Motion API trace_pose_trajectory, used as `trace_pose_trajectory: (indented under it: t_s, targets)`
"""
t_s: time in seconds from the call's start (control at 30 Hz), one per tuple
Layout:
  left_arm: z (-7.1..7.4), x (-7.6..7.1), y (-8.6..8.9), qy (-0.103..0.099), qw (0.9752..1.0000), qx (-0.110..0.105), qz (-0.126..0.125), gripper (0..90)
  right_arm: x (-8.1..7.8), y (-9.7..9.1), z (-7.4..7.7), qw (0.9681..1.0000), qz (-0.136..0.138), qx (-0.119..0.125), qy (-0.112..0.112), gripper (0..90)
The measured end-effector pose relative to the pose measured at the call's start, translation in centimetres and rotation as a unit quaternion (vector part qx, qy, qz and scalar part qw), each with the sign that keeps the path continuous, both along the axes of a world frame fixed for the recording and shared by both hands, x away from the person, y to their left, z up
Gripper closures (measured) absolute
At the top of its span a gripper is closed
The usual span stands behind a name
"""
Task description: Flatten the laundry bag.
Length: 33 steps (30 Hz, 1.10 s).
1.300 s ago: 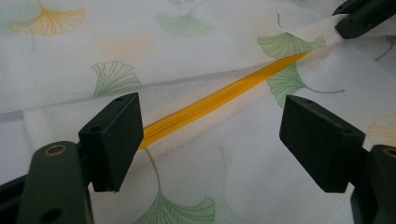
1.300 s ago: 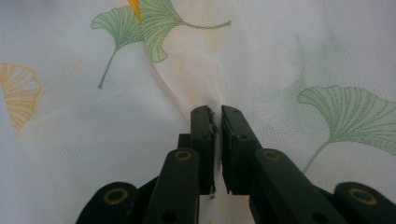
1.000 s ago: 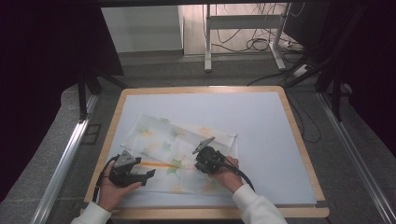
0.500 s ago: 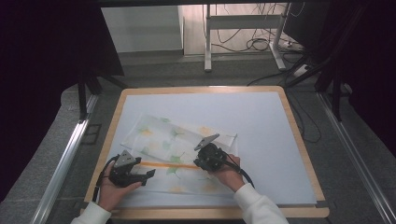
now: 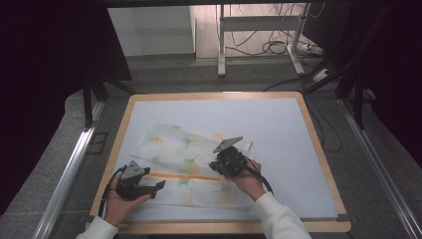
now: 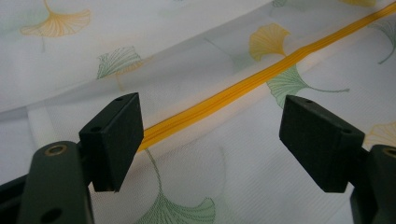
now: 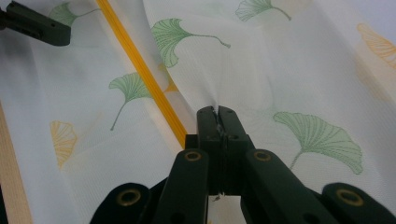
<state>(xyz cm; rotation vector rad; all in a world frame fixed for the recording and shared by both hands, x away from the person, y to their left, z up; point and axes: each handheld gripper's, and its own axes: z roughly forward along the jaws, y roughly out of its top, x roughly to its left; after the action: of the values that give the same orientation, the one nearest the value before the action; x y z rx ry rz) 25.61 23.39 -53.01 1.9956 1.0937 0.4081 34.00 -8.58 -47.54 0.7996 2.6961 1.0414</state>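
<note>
Jaws of the left gripper (image 6: 210, 140) stand wide apart over the cloth (image 5: 189, 159), near its orange stripe (image 6: 243, 86), clamping nothing. Jaws of the right gripper (image 7: 217, 116) are clamped on a pinch of the cloth beside that stripe, tenting it. Judged step: folding the leaf-print cloth; next, carrying the pinched layer across. It lies on a pale mat (image 5: 278, 129) on the wooden-rimmed table (image 5: 318, 144); beyond, grey floor, cables.
</note>
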Motion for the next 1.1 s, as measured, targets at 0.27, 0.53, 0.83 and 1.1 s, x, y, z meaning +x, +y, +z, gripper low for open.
trace_pose_trajectory:
  t_s: [0.27,0.53,0.83,1.1]
  targets:
    - [-0.1,-0.3,0.3,0.003,1.0,-0.003,0.003,21.5,0.4,-0.6,0.8,0.9999,-0.003,0.013,-0.005,88.9]
    - [-0.1,-0.2,0.3,0.006,0.9999,-0.007,-0.004,21.4,0.8,-1.2,1.7,0.9994,-0.015,0.031,-0.006,88.8]
    - [-0.1,-0.3,0.5,0.005,0.9999,-0.009,-0.01,21.4,2.8,-1.0,2.4,0.999,-0.03,0.032,0.002,89.0]
    - [-0.2,-0.2,0.5,0.007,0.9999,-0.009,-0.011,21.4,5.6,-1.8,3.0,0.9972,-0.061,0.042,0.006,89.0]
